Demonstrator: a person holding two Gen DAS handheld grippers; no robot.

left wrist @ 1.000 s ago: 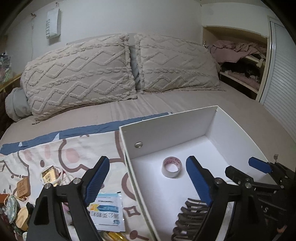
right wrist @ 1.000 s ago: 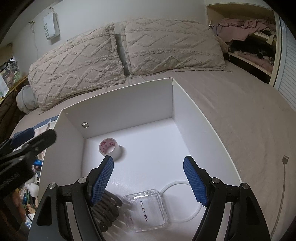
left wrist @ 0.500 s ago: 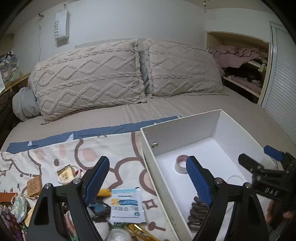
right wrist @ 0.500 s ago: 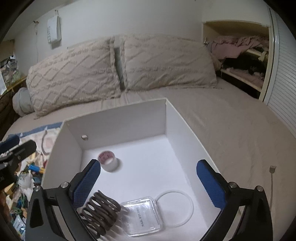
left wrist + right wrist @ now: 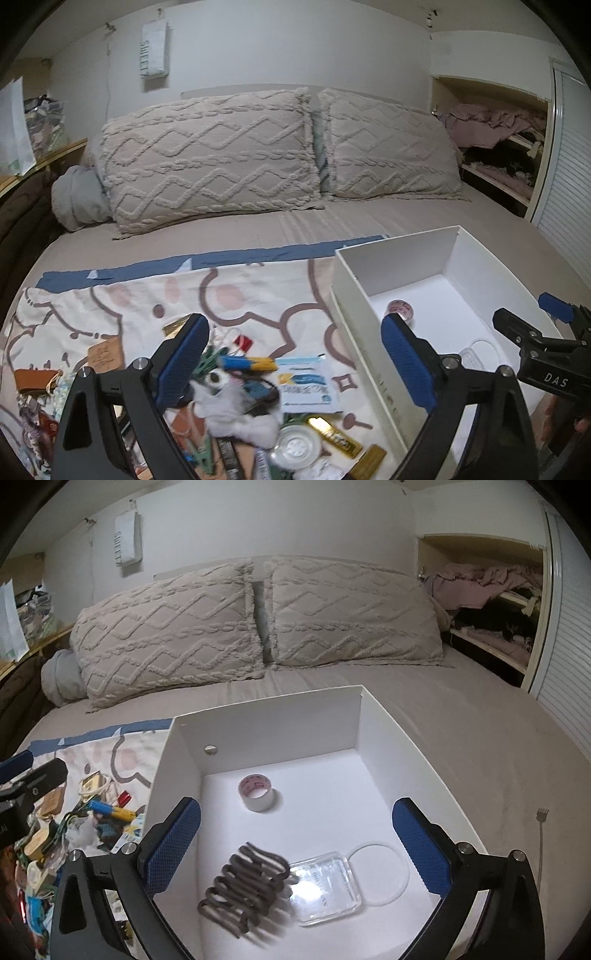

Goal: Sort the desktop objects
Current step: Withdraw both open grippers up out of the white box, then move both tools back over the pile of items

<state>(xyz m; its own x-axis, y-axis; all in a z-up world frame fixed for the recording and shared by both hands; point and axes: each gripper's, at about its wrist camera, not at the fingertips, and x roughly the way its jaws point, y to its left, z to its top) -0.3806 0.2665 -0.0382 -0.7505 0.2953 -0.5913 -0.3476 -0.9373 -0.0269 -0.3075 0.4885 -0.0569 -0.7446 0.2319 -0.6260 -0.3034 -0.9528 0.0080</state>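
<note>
My left fingers (image 5: 184, 363) are apart and the jaws are opening, with nothing pinched between them. Through the left wrist camera I see the left gripper (image 5: 295, 365) above a pile (image 5: 236, 398) of small things on a patterned cloth (image 5: 122, 295) spread over the bed (image 5: 332, 221). In the pile I can pick out a blue and yellow tube (image 5: 247, 363), a white packet (image 5: 308, 384) with blue print, a gold bar (image 5: 334, 435) and a clear round lid (image 5: 297, 445); much of the rest is blurred. The white box (image 5: 354, 295) stands just right of the cloth, and the right finger overlaps its near wall. Inside it I see a tape roll (image 5: 400, 310). My right gripper (image 5: 546, 347) pokes in from the right edge, over the box.

Through the right wrist camera, my right gripper (image 5: 295, 847) is spread wide and empty above the box (image 5: 266, 720). On the box floor lie the tape roll (image 5: 258, 794) towards the back, and nearer me a dark coil (image 5: 245, 884) touching a clear case (image 5: 325, 886), with a clear ring (image 5: 380, 873) beside the case. The pile (image 5: 85, 823) sits left of the box, with my left gripper (image 5: 22, 775) at the left edge.
</note>
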